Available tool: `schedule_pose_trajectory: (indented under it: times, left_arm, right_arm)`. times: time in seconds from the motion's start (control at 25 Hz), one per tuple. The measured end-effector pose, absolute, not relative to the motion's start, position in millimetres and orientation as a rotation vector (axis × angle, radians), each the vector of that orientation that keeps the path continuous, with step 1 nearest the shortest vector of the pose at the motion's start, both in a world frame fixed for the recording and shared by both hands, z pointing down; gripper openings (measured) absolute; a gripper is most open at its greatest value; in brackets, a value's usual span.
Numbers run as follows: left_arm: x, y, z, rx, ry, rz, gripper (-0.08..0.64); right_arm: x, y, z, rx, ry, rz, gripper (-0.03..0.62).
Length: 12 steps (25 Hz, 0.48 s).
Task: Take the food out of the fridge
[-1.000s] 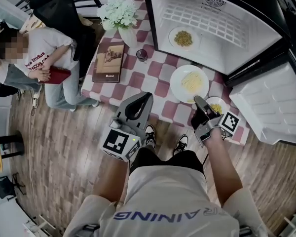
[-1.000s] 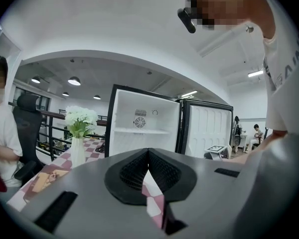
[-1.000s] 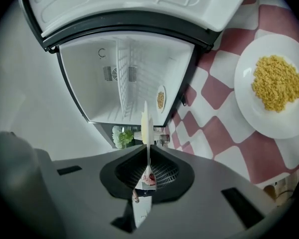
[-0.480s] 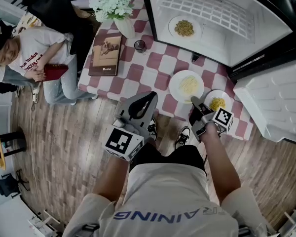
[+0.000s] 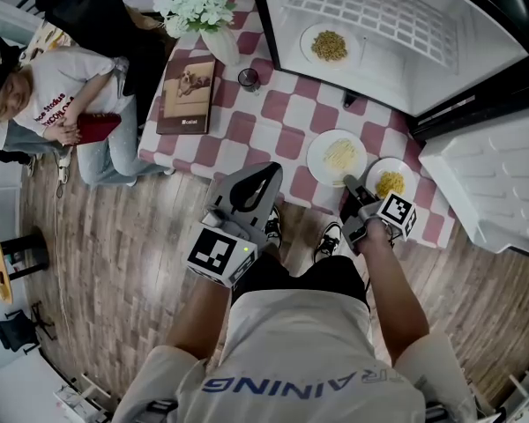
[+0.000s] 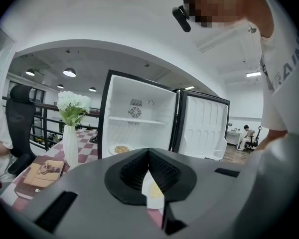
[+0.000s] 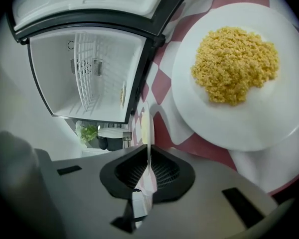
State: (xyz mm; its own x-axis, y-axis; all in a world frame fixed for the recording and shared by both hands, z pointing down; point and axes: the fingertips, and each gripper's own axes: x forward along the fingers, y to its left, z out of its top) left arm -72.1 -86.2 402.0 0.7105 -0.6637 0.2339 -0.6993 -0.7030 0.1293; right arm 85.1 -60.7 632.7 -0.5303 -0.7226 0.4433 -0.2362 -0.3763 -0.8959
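Here, the right gripper [image 5: 348, 183] is clenched on the rim of the plate of pale shreds [image 5: 337, 155]
That plate lies straight ahead of its closed jaws, on or just above the checked tablecloth [image 5: 264, 122]; the views do not settle which. Just to this gripper's right sits the plate of yellow grains [image 5: 390, 183], outside the fridge [image 5: 406, 69]. Well beyond its tips a third plate [image 5: 329, 44] rests inside the fridge. The left gripper [image 5: 266, 170], off to its left, is pinched together on nothing

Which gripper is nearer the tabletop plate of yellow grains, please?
Right: the right gripper, gripping the pale-food plate, is beside the grain plate; the left gripper is farther left.
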Motion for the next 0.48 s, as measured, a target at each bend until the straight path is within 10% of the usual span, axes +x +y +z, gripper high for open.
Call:
schedule_pose_trajectory:
  times: [0.48]
  left_arm:
    - [-69, -85, 401, 2.720, -1.078, 0.260, 0.008]
  right_arm:
    - [66, -59, 628, -1.387, 1.992, -1.897, 0.250]
